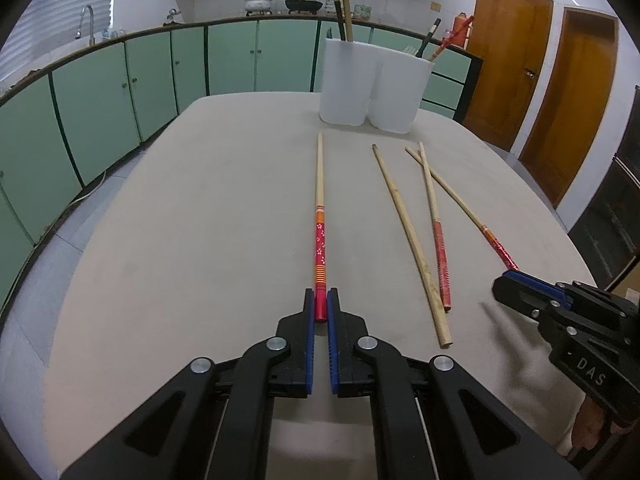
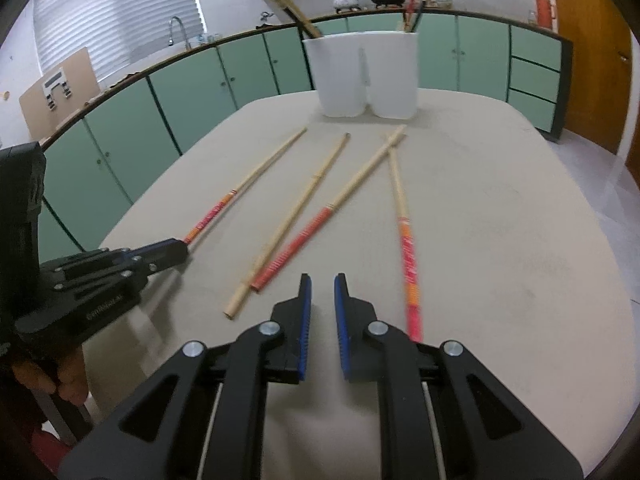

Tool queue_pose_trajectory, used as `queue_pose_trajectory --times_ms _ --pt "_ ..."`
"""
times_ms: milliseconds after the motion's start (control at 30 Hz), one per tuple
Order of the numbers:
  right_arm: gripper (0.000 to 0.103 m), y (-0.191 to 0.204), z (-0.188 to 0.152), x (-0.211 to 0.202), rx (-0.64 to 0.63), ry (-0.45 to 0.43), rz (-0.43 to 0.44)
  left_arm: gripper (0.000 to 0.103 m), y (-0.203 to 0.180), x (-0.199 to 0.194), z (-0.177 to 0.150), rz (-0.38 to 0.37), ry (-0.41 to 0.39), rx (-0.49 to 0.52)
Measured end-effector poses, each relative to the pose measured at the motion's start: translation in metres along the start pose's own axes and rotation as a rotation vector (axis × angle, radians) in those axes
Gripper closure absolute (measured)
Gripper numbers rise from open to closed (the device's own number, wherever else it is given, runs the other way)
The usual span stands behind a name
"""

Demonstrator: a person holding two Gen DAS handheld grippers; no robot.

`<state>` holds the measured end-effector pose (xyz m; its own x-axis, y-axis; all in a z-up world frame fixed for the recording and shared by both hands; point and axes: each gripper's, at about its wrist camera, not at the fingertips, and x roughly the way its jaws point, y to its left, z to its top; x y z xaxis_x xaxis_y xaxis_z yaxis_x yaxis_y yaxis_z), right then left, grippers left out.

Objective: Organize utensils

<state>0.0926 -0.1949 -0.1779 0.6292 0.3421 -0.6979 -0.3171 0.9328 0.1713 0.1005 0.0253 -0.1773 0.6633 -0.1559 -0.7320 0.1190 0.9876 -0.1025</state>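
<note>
the left gripper is clamped on the flowered chopstick, right gripper slightly parted and empty, so lifting toward the white holder seems next.

Chopsticks lying on the table: four | red-patterned chopsticks: three | plain bamboo chopstick: one | white holders standing at the table's far edge: two, touching | grippers showing: two | chopsticks standing in holders: at least four

light: even, bright | shadows: soft | edges: fisheye warp, dark vignette
</note>
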Motion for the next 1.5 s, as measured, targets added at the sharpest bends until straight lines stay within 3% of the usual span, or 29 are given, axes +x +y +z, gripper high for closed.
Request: queue_pose_trajectory --times_ms 67,300,467,767,967,1133,1500 --pt "0.077 0.003 0.004 0.005 0.024 0.009 0.03 0.097 0.003 -0.001 0.001 0.003 -0.003 -0.006" --pt "0.077 0.021 0.009 0.017 0.005 0.022 0.058 0.097 0.013 -0.002 0.0 0.005 -0.003 -0.018" --pt "0.077 0.026 0.01 0.026 -0.019 0.042 0.026 0.097 0.014 -0.001 -0.002 0.002 -0.002 -0.029" --pt "0.077 -0.008 0.002 0.01 -0.007 0.03 -0.089 0.097 0.011 0.002 -0.002 -0.005 0.003 -0.024" --pt "0.077 -0.003 0.006 0.014 0.058 0.019 0.011 0.097 0.011 0.002 -0.002 -0.005 0.005 -0.022" --pt "0.074 0.013 0.017 0.031 0.048 0.02 0.007 0.097 0.013 0.002 -0.002 -0.005 0.008 -0.029" --pt "0.077 -0.004 0.008 0.019 -0.016 0.03 -0.116 0.097 0.008 0.005 -0.001 -0.014 0.015 -0.018"
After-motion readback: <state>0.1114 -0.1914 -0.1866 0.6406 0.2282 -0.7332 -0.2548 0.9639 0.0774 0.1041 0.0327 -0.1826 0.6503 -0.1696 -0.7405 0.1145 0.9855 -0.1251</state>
